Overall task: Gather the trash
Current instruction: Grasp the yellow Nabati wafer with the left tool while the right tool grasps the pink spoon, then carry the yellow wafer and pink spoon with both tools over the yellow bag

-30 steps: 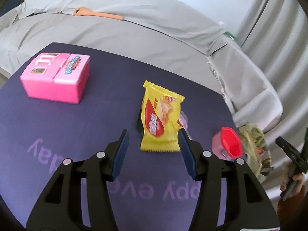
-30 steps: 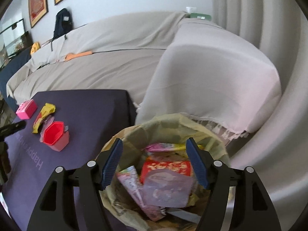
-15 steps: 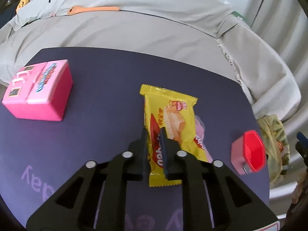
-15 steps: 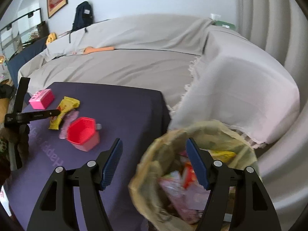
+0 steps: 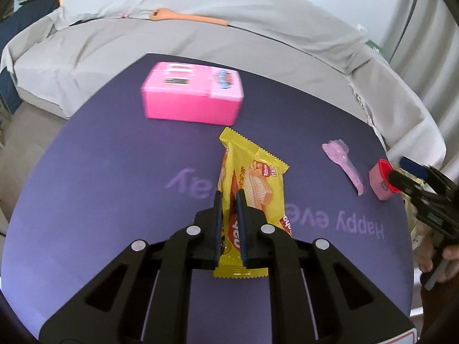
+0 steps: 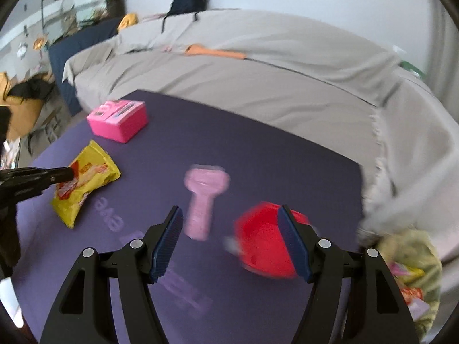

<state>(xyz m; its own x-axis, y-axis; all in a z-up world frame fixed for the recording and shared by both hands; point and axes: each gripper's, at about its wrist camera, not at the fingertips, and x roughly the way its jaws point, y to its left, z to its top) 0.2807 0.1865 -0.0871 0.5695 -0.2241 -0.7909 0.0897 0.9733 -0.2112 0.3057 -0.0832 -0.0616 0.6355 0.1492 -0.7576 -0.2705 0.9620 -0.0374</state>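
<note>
Yellow crinkly foil wafer wrapper clamped in left gripper, pickup step done; right gripper agape, empty; next: carry to trash bag.

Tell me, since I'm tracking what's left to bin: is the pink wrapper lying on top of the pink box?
No. The pink wrapper lies flat on the purple table, well apart from the pink box.

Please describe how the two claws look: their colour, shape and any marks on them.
Both claws, left claw and right claw, look the same: matte black plastic arms with triangular cut-outs, round silver pins at the joints, and two flat fingers faced with dark blue ribbed pads. No cables show. A white label with a red edge sits on the left claw's body.
</note>
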